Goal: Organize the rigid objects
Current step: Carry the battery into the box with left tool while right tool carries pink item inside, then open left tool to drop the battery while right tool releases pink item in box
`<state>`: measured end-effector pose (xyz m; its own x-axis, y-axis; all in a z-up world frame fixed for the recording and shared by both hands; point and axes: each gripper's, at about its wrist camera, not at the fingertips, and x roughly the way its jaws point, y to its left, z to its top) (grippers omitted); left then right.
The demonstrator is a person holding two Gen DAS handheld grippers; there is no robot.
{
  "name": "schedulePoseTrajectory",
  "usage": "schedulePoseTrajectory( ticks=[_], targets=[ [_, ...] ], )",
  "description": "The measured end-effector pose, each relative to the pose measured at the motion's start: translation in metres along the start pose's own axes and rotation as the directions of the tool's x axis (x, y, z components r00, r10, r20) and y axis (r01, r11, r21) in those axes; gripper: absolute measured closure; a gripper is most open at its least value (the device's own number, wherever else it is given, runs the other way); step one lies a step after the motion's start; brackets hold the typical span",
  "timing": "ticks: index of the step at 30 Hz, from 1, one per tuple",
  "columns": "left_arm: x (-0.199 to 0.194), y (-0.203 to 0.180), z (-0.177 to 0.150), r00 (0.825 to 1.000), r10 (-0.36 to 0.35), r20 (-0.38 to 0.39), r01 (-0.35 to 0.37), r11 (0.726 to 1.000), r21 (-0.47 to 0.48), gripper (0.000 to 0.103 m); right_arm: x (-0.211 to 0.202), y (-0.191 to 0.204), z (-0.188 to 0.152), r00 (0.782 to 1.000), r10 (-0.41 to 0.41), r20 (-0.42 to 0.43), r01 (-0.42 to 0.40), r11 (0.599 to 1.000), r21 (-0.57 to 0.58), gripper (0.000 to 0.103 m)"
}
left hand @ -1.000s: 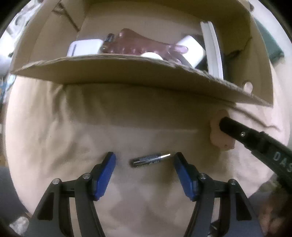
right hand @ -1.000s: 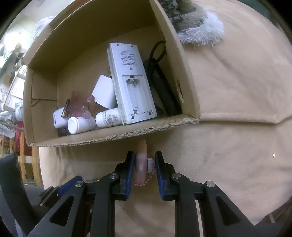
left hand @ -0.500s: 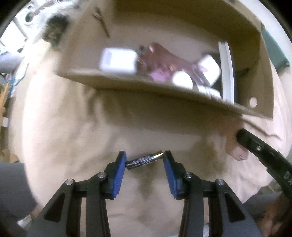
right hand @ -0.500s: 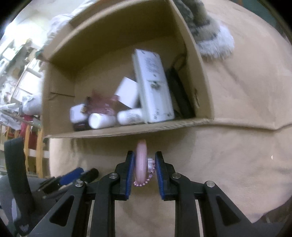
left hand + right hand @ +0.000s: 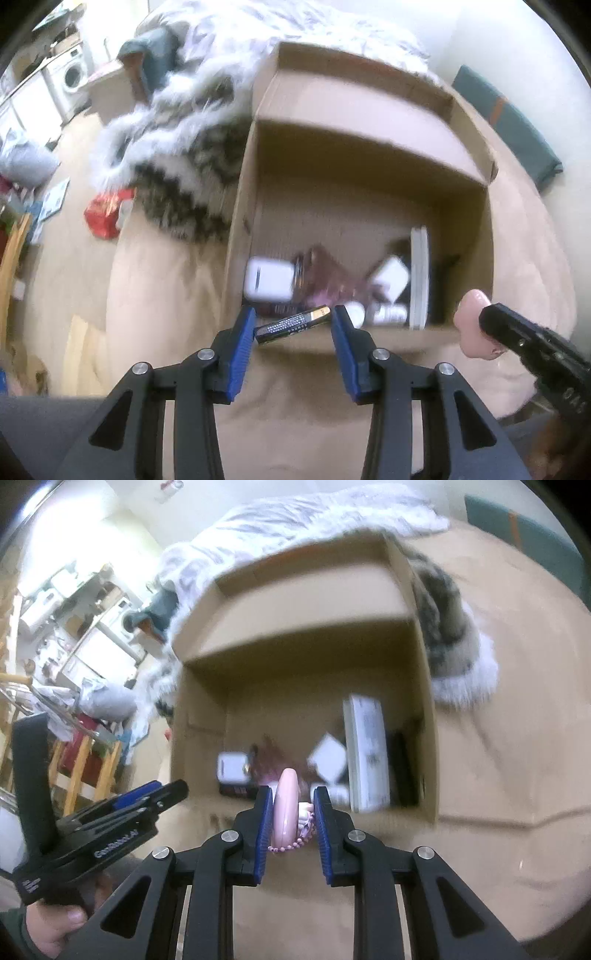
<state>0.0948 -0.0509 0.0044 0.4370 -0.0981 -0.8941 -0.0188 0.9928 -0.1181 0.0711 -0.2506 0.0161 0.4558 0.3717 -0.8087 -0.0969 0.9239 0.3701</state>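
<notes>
battery (image 5: pixel 292 324) left view, pink trinket (image 5: pixel 285 808) right

This is a home, a lived-in room. Ahead of the hand-held grippers an open brown cardboard box (image 5: pixel 369 155) stands on a soft beige blanket (image 5: pixel 155 295), beside a fluffy grey-and-white fur throw (image 5: pixel 173 122). Far to the left stands a white front-loading washing machine (image 5: pixel 72 75) (its round door shows), with a light wooden rack (image 5: pixel 86 768) and loose clutter nearby.
</notes>
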Motion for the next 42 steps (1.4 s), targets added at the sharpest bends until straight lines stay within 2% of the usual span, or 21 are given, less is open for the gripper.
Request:
schedulePoseTrajectory(
  ticks=[3,9,12,14,19,25,37,39,42],
  targets=[
    [0.008,-0.01,0.014,1.0,-0.001,0.022,0.001,1.0,0.027,0.065,0.001,0.004,0.02,0.999,-0.009,0.031,0.009,1.0,-0.025,0.079],
    [0.039,-0.017,0.032,0.999,-0.034,0.016,0.033,0.997,0.073,0.065,0.02,-0.006,0.044,0.997,0.012,0.07,-0.01,0.999,-0.034,0.079],
    [0.058,-0.019,0.03,0.998,-0.055,0.017,0.053,0.993,0.103,0.065,0.042,-0.017,0.039,0.999,0.02,0.046,-0.02,1.0,-0.004,0.079],
    [0.067,-0.021,0.026,0.999,-0.044,0.025,0.041,0.993,0.111,0.065,0.058,-0.025,0.035,1.0,0.016,0.009,-0.016,0.999,0.037,0.079],
    [0.085,-0.025,0.022,0.998,-0.062,-0.02,0.064,0.992,0.105,0.064,0.081,-0.029,0.037,0.999,0.009,-0.042,-0.007,0.999,0.054,0.079],
    [0.088,-0.028,0.022,1.0,-0.02,0.001,0.02,0.993,0.118,0.064,0.09,-0.027,0.04,0.998,-0.001,-0.057,0.004,0.999,0.049,0.079],
    [0.096,-0.024,0.026,1.0,-0.009,-0.016,0.01,0.996,0.087,0.064,0.097,-0.024,0.045,0.998,-0.018,-0.06,0.022,0.998,0.052,0.079],
    [0.092,-0.024,0.025,1.0,-0.003,-0.008,0.004,0.996,0.089,0.055,0.096,-0.024,0.045,0.999,-0.018,-0.052,0.021,0.999,0.051,0.079],
    [0.084,-0.025,0.026,1.0,-0.004,0.014,0.003,0.996,0.09,0.049,0.093,-0.027,0.045,0.999,-0.01,-0.037,0.013,0.998,0.064,0.079]
  ],
)
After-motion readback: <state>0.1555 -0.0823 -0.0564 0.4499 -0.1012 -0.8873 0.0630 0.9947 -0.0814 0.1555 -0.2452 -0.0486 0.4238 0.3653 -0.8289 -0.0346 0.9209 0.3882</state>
